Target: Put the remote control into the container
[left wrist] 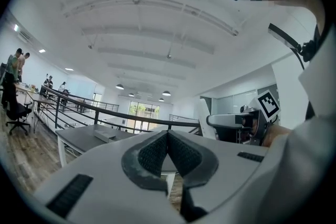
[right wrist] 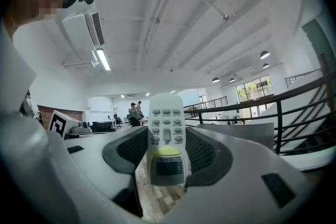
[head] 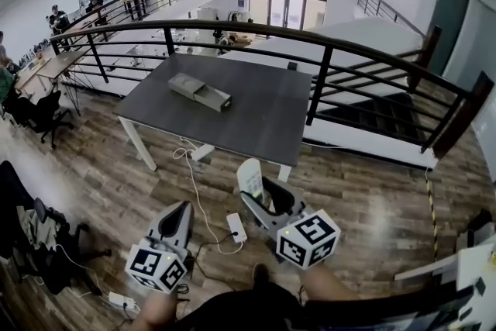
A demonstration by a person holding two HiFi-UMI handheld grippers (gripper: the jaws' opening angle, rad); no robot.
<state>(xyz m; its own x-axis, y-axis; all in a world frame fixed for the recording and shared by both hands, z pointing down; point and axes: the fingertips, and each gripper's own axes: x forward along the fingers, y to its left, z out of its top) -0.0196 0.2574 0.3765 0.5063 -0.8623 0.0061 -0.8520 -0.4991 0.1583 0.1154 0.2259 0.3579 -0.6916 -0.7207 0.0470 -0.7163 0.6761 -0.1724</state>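
- Fingers [right wrist: 134,148] of the right gripper [right wrist: 168,147] are clamped on the remote control [right wrist: 166,131], one pad against each long edge near its display end. The button end juts out past the tips, with the keys facing the camera.
- Fingers [left wrist: 149,155] of the left gripper [left wrist: 168,136] are pressed together tip to tip with nothing between them, so that gripper carries no load.
- In the head view both grippers are held low in front of the person, above the wooden floor [head: 364,190]. The white remote points up and forward from the right one.
- The container [head: 200,91] is a grey box whose tray looks slid partly out. It lies on the dark bench [head: 263,116], well apart from both grippers, with open floor and a white cable [head: 195,194] in between.
- Judged from this, the pick-up is done and the grip looks firm and centred.
- What is left is the carry across to the bench, the lowering of the remote into the container's open part, and the release. None of the placement has begun.
- Whether the open part will take the remote lengthwise cannot be told from this far off.
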